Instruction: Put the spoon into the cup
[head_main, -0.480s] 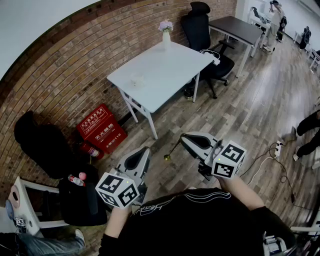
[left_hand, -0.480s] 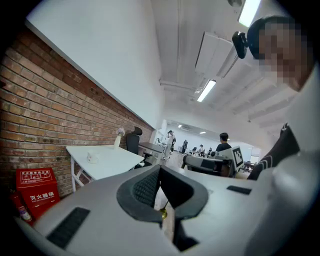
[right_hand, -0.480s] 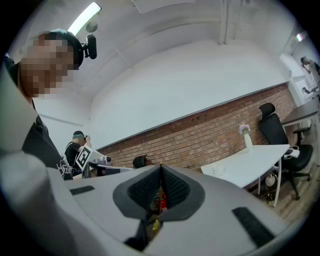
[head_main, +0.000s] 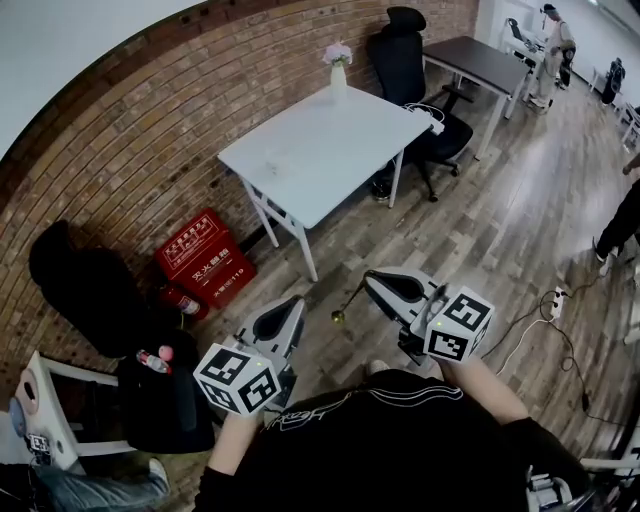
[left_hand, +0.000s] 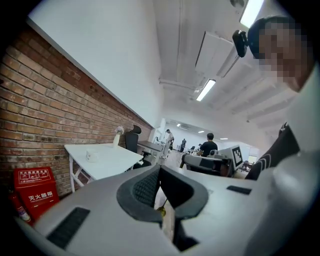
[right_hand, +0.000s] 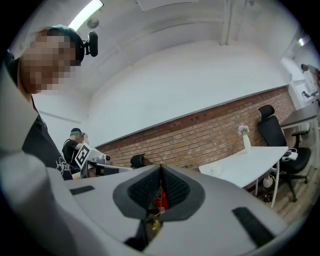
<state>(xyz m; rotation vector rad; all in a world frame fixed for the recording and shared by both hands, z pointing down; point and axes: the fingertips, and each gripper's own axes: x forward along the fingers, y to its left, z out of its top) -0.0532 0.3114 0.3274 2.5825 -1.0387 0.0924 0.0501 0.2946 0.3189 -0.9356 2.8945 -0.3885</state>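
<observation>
Spoon grip comes nearest: my right gripper (head_main: 370, 279) has its jaws clenched on the handle end of the thin, gold-tipped metal spoon (head_main: 348, 302). Its small bowl hangs over the wood floor, well short of the white bench (head_main: 330, 150). It looks light, stiff and slippery, so I judge a firm pinch on the handle suits it. My left gripper (head_main: 296, 304) is clamped on nothing. The small pale cup (head_main: 272, 160) stands on that bench, well apart from the spoon.
</observation>
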